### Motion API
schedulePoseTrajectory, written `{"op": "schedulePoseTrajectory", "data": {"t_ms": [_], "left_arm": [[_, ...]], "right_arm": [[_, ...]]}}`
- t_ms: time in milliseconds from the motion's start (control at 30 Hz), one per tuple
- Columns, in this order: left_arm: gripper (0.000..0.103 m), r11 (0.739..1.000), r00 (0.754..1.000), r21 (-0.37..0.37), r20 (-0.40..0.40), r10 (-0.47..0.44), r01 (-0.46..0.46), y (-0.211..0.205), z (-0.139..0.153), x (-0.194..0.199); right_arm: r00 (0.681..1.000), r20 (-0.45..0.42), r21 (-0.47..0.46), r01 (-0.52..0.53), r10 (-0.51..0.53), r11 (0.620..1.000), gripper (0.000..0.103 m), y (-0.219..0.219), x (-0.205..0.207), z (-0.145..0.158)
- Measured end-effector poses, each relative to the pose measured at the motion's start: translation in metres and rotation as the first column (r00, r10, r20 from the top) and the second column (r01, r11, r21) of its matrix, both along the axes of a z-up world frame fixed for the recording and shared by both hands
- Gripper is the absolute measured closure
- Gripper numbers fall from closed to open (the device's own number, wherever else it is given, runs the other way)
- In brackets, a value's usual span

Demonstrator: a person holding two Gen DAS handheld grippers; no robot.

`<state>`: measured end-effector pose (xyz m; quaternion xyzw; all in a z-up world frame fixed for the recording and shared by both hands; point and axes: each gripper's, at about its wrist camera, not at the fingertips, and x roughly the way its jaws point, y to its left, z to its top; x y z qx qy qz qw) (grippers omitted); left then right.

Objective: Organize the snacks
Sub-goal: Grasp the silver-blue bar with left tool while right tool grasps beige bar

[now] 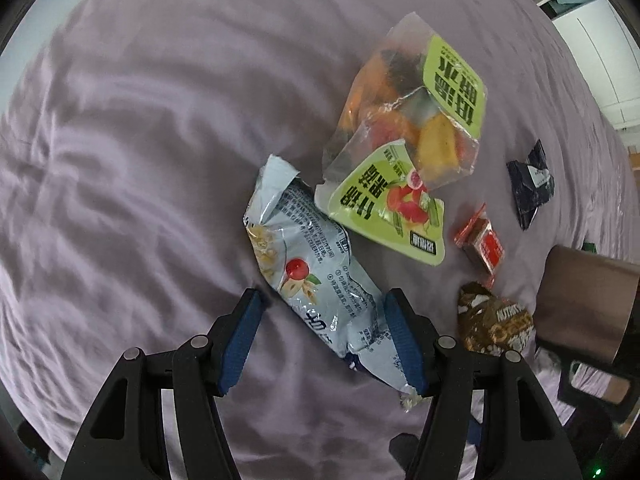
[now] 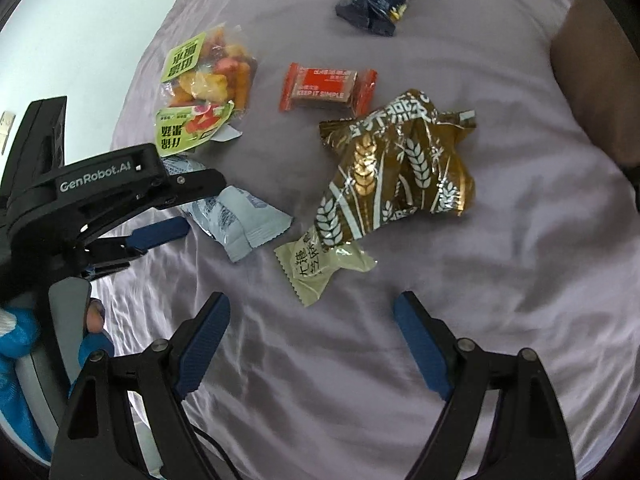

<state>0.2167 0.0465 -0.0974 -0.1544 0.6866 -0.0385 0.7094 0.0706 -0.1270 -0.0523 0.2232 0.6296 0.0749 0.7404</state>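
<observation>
Snack packs lie on a mauve sheet (image 1: 140,140). My left gripper (image 1: 324,336) is open, its blue pads on either side of a pale blue oat snack bag (image 1: 316,280), which also shows in the right wrist view (image 2: 236,220). Beyond it lies a clear green-labelled fruit crisp bag (image 1: 404,136) (image 2: 204,88). My right gripper (image 2: 312,340) is open and empty, just short of a beige small pack (image 2: 316,268) and a brown wheat-print bag (image 2: 396,172). A red bar (image 2: 328,88) (image 1: 482,244) and a dark navy pack (image 2: 376,0) (image 1: 530,180) lie farther off.
A brown box or cushion (image 1: 584,304) (image 2: 596,80) sits at the sheet's right side. The left gripper body (image 2: 92,200) fills the left of the right wrist view. A white wall (image 2: 80,32) lies beyond the sheet's far-left edge.
</observation>
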Motion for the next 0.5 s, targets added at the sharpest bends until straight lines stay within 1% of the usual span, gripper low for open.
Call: {"op": "schedulePoseTrajectory", "data": {"t_ms": [67,200,300,333,400,433,467,500], "left_arm": [[0.052,1.0,1.0,0.0,0.001,-0.011,0.011,-0.001,-0.005,0.004],[0.055,0.999,1.0,0.017,0.005,-0.03,0.03,0.005,-0.01,0.012],[0.057,0.994,0.995,0.062,0.026,-0.096,0.094,0.012,-0.008,0.014],[0.058,0.99,0.992,0.081,0.032,-0.119,0.116,0.015,-0.007,0.015],[0.059,0.978,0.983,0.114,0.043,-0.178,0.172,0.021,-0.006,0.015],[0.059,0.972,0.978,0.127,0.048,-0.203,0.196,0.023,-0.004,0.015],[0.059,0.963,0.97,0.147,0.054,-0.237,0.227,0.026,-0.003,0.016],[0.059,0.953,0.962,0.168,0.059,-0.265,0.252,0.031,-0.002,0.016]], "right_arm": [[1.0,-0.004,0.007,0.013,-0.013,1.0,0.0,-0.001,0.002,-0.002],[0.999,-0.008,0.029,0.052,-0.052,0.998,0.0,-0.008,0.003,-0.003],[0.996,-0.014,0.046,0.085,-0.085,0.995,0.0,-0.014,0.005,-0.003],[0.995,-0.018,0.056,0.101,-0.1,0.993,0.0,-0.014,0.005,-0.004],[0.991,-0.03,0.08,0.129,-0.127,0.988,0.0,-0.022,0.001,-0.005],[0.99,-0.037,0.09,0.141,-0.138,0.986,0.011,-0.024,0.002,-0.006],[0.986,-0.05,0.1,0.161,-0.157,0.982,0.032,-0.024,0.002,-0.009],[0.984,-0.058,0.104,0.175,-0.169,0.979,0.036,-0.024,0.003,-0.011]]}}
